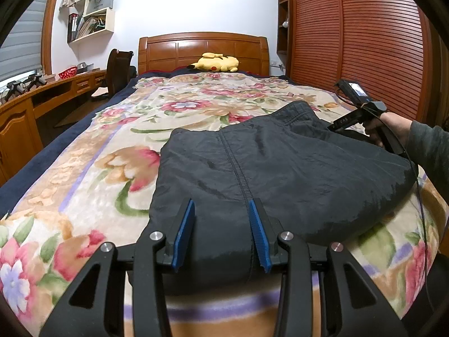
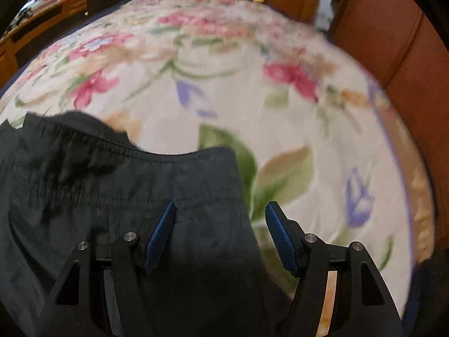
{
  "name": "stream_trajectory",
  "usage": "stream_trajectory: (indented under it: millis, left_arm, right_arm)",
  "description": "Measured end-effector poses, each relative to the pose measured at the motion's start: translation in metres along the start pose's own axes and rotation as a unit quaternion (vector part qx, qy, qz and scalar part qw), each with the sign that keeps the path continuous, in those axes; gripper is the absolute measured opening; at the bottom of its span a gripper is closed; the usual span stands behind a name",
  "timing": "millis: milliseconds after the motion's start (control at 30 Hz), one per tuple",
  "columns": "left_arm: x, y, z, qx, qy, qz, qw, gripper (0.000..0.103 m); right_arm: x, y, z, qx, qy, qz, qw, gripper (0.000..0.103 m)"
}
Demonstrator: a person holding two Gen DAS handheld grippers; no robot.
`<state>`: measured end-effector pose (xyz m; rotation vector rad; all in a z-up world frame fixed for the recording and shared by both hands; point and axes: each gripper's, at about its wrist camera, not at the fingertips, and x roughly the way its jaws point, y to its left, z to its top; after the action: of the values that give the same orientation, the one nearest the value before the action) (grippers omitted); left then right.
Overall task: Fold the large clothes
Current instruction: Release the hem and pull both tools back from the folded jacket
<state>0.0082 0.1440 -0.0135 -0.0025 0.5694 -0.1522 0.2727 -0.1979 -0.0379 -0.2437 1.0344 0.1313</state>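
Note:
A dark grey-black garment (image 1: 280,168) lies folded on the floral blanket (image 1: 118,140) of a bed. It has a centre seam and an elastic waistband at its far right corner. My left gripper (image 1: 221,205) is open, its blue pads (image 1: 185,230) low over the garment's near edge. The right gripper's body (image 1: 362,118), held in a hand, rests at the garment's far right side. In the right wrist view the right gripper (image 2: 220,207) is open over the waistband corner (image 2: 196,174), with the blanket (image 2: 308,112) beyond it. Neither gripper holds cloth.
A yellow plush toy (image 1: 216,62) lies by the wooden headboard (image 1: 202,49). A wooden desk (image 1: 42,98) and a chair (image 1: 119,70) stand on the left. A slatted wooden wardrobe (image 1: 356,42) stands on the right. Wall shelves (image 1: 89,11) hang at the upper left.

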Motion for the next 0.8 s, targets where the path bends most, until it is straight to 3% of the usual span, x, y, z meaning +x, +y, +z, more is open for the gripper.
stream_trajectory:
  millis: [67, 133, 200, 300, 400, 600, 667, 733, 800]
  left_arm:
    - [0.000, 0.000, 0.000, 0.000, 0.000, 0.000, 1.0000, 0.039]
    - [0.001, 0.000, 0.000, 0.000, 0.001, 0.000, 1.0000, 0.039]
    - [0.001, 0.000, 0.000, 0.000, 0.001, 0.000, 1.0000, 0.039]
    - [0.001, 0.000, 0.000, 0.001, 0.001, 0.001, 1.0000, 0.039]
    - [0.003, 0.001, 0.000, -0.001, 0.003, 0.001, 1.0000, 0.039]
    - [0.002, 0.006, 0.000, -0.007, -0.003, 0.005, 1.0000, 0.039]
    - [-0.002, 0.007, 0.000, -0.008, -0.013, 0.007, 0.9999, 0.039]
    - [-0.007, 0.008, 0.000, -0.007, -0.024, 0.015, 0.9996, 0.039]
    - [-0.013, 0.008, 0.001, -0.008, -0.035, 0.022, 0.9991, 0.039]
  right_arm:
    - [0.000, -0.006, -0.004, 0.014, -0.001, 0.026, 1.000, 0.061]
    - [-0.002, -0.007, -0.006, 0.013, -0.003, 0.044, 0.999, 0.046]
    - [-0.006, -0.004, -0.009, -0.005, -0.005, 0.050, 0.999, 0.011]
    - [-0.018, -0.010, -0.011, -0.011, -0.023, 0.043, 0.999, 0.004]
    - [-0.039, -0.029, -0.013, 0.012, -0.072, -0.012, 0.997, 0.002]
    - [-0.058, -0.039, -0.021, 0.032, -0.081, -0.037, 0.996, 0.007]
    - [-0.077, -0.033, -0.030, 0.032, -0.098, -0.045, 0.994, 0.020]
    - [-0.092, -0.027, -0.040, 0.021, -0.109, -0.034, 0.993, 0.057]
    - [-0.109, -0.020, -0.055, 0.007, -0.122, -0.030, 0.992, 0.066]
